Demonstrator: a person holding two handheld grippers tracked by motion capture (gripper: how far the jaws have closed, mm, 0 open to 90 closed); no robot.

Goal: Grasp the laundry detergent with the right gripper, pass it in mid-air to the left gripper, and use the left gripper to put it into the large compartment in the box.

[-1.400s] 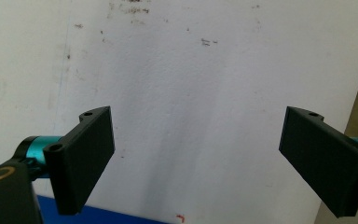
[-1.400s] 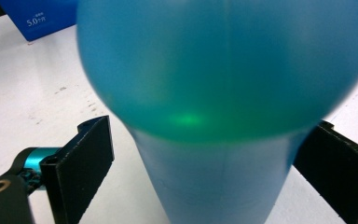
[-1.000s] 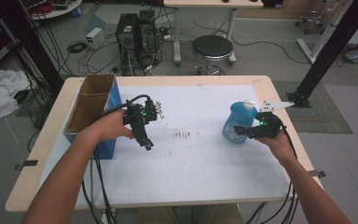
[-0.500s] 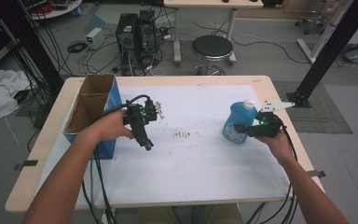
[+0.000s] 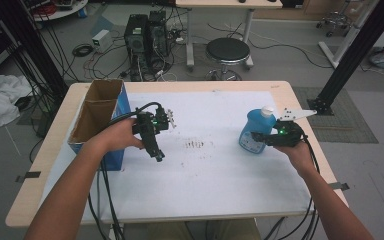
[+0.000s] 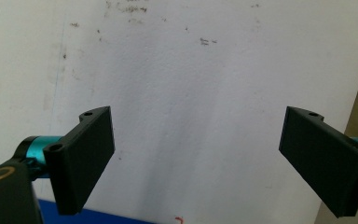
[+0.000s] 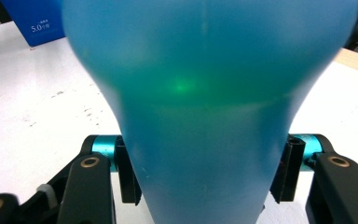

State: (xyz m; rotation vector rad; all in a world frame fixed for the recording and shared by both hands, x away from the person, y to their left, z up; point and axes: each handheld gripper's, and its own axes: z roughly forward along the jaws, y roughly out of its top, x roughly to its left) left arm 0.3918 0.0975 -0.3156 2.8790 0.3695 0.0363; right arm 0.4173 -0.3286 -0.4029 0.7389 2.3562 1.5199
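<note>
A: White sheeting is covering the wooden worktop (image 5: 300, 150), and cables, computer towers (image 5: 147, 32) and a black stool (image 5: 228, 51) are sitting on the floor beyond it. What is standing on the sheet?

B: A blue bottle (image 5: 254, 131) with a white cap is standing upright toward the right side. An open cardboard box (image 5: 97, 112) with blue sides is sitting at the left edge.

A: Right gripper (image 5: 256, 135)?

B: It is lying roughly level, reaching in at the bottle from the right. In the right gripper view the fingers (image 7: 129, 172) are pressing on both flanks of the bottle (image 7: 205, 116), low on its body, just above the sheet. They have just been closing, with the bottle between them. They are now clamping it.

A: And the left gripper (image 5: 159, 156)?

B: It is hovering near the box, tilting down toward the sheet, well apart from the bottle. In the left gripper view its fingers (image 6: 86, 158) are standing wide apart over bare, lightly speckled sheet, gripping nothing.

A: Anything between the two hands?

B: A patch of small dark marks (image 5: 195, 145) is showing on the sheet, between the grippers.
</note>
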